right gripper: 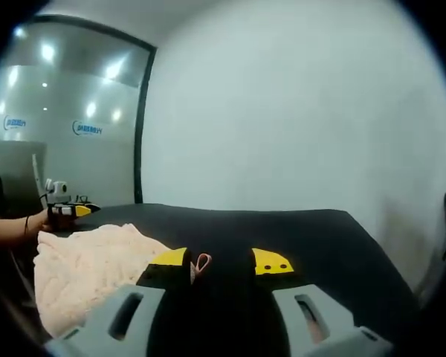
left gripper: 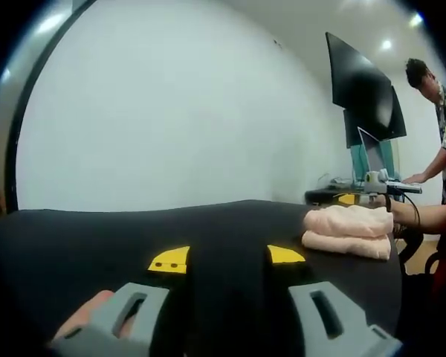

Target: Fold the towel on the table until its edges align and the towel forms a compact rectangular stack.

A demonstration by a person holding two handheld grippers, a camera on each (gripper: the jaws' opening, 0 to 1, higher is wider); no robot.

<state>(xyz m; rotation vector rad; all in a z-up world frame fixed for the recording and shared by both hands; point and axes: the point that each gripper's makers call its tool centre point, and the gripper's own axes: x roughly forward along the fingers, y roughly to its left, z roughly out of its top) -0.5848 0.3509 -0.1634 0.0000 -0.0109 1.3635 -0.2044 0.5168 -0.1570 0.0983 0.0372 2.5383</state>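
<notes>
The peach-pink towel (left gripper: 348,231) lies folded in a thick two-layer stack on the black surface (left gripper: 230,223), well ahead of the left gripper (left gripper: 227,279) and off to the right of its fingers. In the right gripper view the same towel (right gripper: 89,271) spreads just left of the right gripper (right gripper: 217,275), its rumpled edge reaching the left fingertip, and a small pink loop (right gripper: 201,262) of it shows in the gap between the two fingers.

The left gripper's fingers (left gripper: 285,255) stand wide apart, with nothing between the yellow tips but bare black surface. The right gripper's fingers (right gripper: 270,262) are also well spread; whether the loop is caught on the left finger or merely lies behind it cannot be told.

Beyond the towel in the left gripper view, another gripper-like device (left gripper: 383,190) is held by a hand (left gripper: 409,216) at the far edge of the surface. Farther off, past the right finger, a person (left gripper: 438,119) leans over a desk with a laptop (left gripper: 372,156) beneath a dark wall monitor (left gripper: 360,85). A white wall (right gripper: 297,111) rises behind the surface.
</notes>
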